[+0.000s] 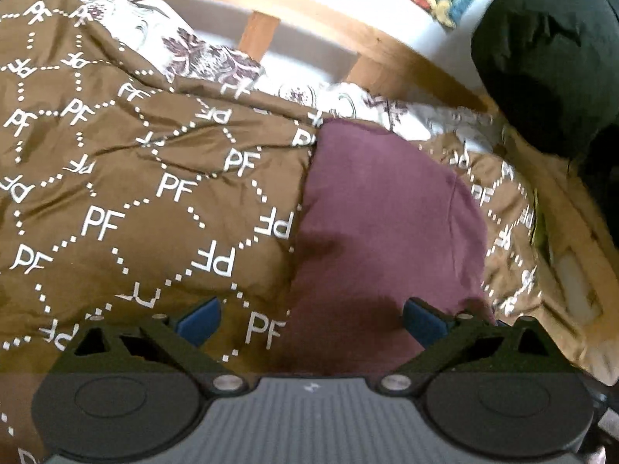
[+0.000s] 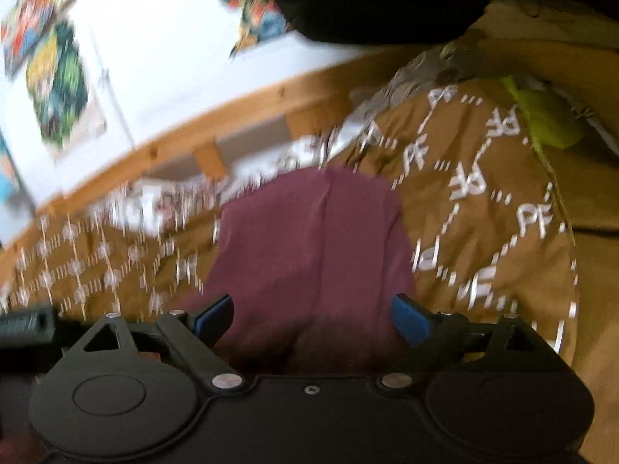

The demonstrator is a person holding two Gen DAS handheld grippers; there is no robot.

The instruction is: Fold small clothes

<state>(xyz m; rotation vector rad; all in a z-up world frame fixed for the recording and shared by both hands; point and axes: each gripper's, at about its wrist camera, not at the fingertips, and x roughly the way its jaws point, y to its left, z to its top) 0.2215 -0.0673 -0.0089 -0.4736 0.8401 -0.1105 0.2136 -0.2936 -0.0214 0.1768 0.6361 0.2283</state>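
Ahead, a maroon garment (image 1: 387,212) lies folded and smooth on the brown "PF" bedspread (image 1: 116,178). Both the left gripper (image 1: 311,319) and right gripper (image 2: 311,315) gape wide at six o'clock, holding nothing.

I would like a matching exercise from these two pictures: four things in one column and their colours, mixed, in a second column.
Things:
1. folded garment
2. bed cover
3. bed rail
4. left tool pads

Colours:
A. blue
B. brown with white "PF" letters
C. maroon
D. light wood

Pairs: 1-C, 2-B, 3-D, 4-A
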